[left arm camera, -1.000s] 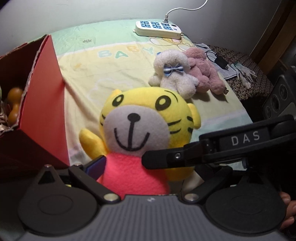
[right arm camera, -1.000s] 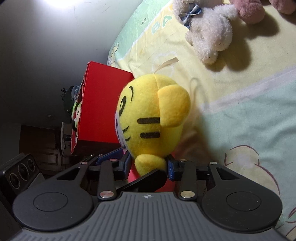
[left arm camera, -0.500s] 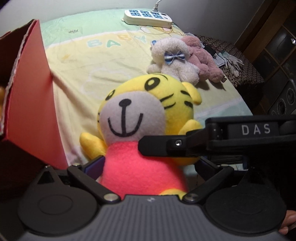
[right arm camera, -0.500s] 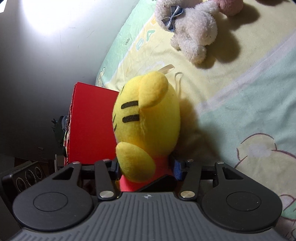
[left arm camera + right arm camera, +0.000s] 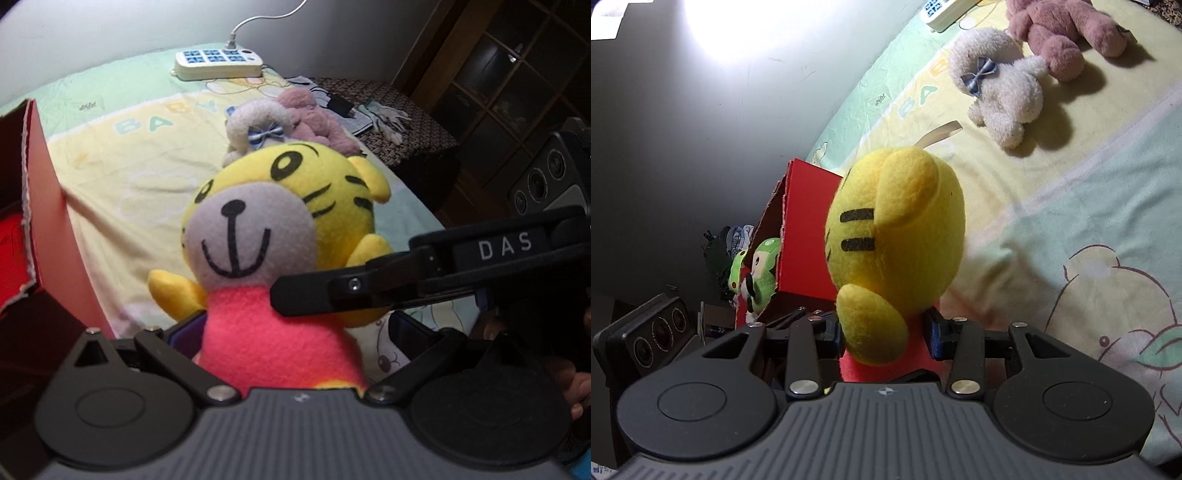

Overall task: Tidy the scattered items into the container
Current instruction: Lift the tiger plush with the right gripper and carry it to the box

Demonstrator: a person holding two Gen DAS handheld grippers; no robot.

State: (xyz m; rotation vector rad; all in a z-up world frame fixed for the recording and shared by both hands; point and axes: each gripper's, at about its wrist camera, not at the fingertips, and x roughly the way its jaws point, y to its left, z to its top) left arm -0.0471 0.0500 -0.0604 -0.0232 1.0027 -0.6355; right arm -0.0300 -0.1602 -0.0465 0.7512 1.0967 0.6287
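The red cardboard box (image 5: 805,236) at the bed's (image 5: 122,184) edge already holds a green plush (image 5: 759,269). The yellow tiger plush in a pink shirt (image 5: 280,236) hangs clamped by the right hand-held gripper (image 5: 886,338), just closing, and sits between the left hand-held gripper's (image 5: 291,332) fingers, grip unclear. White (image 5: 258,125) and pink (image 5: 317,118) plush toys remain mid-bed.

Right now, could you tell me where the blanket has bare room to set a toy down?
Bare blanket lies between the red box and the white plush; also the green stretch nearer. Crowded by the white plush, pink plush and power strip.
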